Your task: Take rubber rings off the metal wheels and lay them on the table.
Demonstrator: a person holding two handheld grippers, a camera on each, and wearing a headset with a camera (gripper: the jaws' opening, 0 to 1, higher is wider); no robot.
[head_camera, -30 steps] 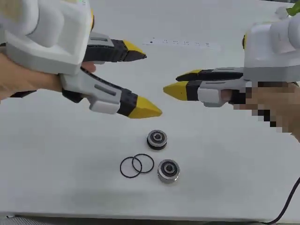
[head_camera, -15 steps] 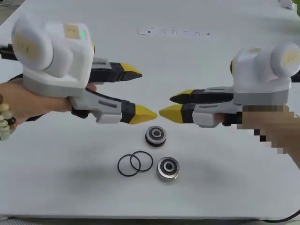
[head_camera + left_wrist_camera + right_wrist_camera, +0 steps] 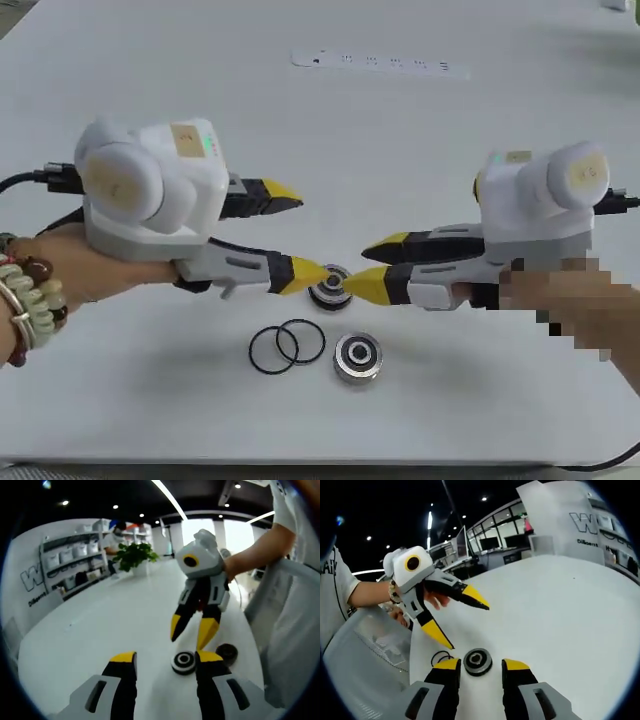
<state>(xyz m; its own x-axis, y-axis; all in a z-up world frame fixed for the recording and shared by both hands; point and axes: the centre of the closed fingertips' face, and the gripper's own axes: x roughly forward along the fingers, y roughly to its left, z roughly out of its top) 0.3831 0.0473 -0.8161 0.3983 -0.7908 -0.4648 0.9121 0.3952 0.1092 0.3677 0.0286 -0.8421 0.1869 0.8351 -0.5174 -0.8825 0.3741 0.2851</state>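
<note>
I am bringing the left gripper [image 3: 312, 238] and right gripper [image 3: 357, 266] down, jaws apart, flanking the far metal wheel [image 3: 331, 287]; two rubber rings [image 3: 287, 347] are already lying free.

i took it for an open-plan office or showroom. far ahead of the left gripper [image 3: 312, 238], off to its left, stood stocked shelving [image 3: 70, 562], wall lettering [image 3: 32, 577] and a potted plant [image 3: 134, 555]. beyond the right gripper [image 3: 365, 265] i saw monitors [image 3: 487, 543] on desks. the long white table [image 3: 100, 625] ran under recessed ceiling spots [image 3: 116, 506].
</note>
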